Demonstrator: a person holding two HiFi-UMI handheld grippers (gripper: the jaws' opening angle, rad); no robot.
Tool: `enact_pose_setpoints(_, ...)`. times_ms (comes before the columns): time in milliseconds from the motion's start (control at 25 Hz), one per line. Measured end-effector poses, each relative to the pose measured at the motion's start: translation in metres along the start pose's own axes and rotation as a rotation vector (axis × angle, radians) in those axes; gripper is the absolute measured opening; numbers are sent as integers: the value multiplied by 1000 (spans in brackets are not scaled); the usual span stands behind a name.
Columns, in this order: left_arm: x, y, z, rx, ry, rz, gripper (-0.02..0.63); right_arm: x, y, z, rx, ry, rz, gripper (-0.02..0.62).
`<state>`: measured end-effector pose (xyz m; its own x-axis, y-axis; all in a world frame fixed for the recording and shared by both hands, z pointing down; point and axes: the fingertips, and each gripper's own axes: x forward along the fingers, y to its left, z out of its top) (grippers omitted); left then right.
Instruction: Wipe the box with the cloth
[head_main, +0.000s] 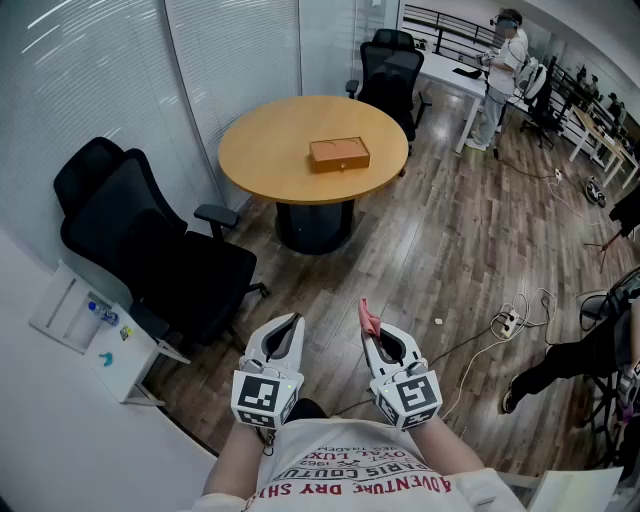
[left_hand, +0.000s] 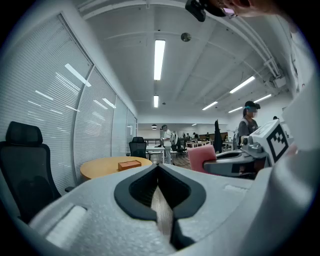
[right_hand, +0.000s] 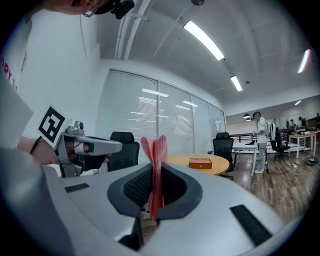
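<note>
A small orange-brown box (head_main: 339, 154) lies on a round wooden table (head_main: 260, 150) far ahead of me; it also shows as the distant box (left_hand: 129, 164) and the box (right_hand: 200, 163). My right gripper (head_main: 374, 338) is held close to my body and is shut on a pink cloth (head_main: 368, 317), which stands up folded between its jaws, the cloth (right_hand: 156, 170). My left gripper (head_main: 287, 335) is beside it, shut with nothing in it. The cloth (left_hand: 201, 157) shows in the left gripper view too.
Two black office chairs (head_main: 150, 250) stand left of the table and another chair (head_main: 388, 62) behind it. A white cabinet (head_main: 90, 335) is at my left. Cables and a power strip (head_main: 508, 320) lie on the wooden floor at right. A person (head_main: 500, 70) stands by desks at the back.
</note>
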<state>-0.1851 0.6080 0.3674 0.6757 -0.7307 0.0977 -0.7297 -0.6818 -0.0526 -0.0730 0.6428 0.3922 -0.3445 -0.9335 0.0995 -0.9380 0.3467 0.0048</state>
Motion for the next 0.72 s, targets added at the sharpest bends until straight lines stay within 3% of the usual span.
enact_pose_setpoints(720, 20, -9, -8, 5, 35, -13, 9, -1, -24, -12, 38, 12, -22, 28)
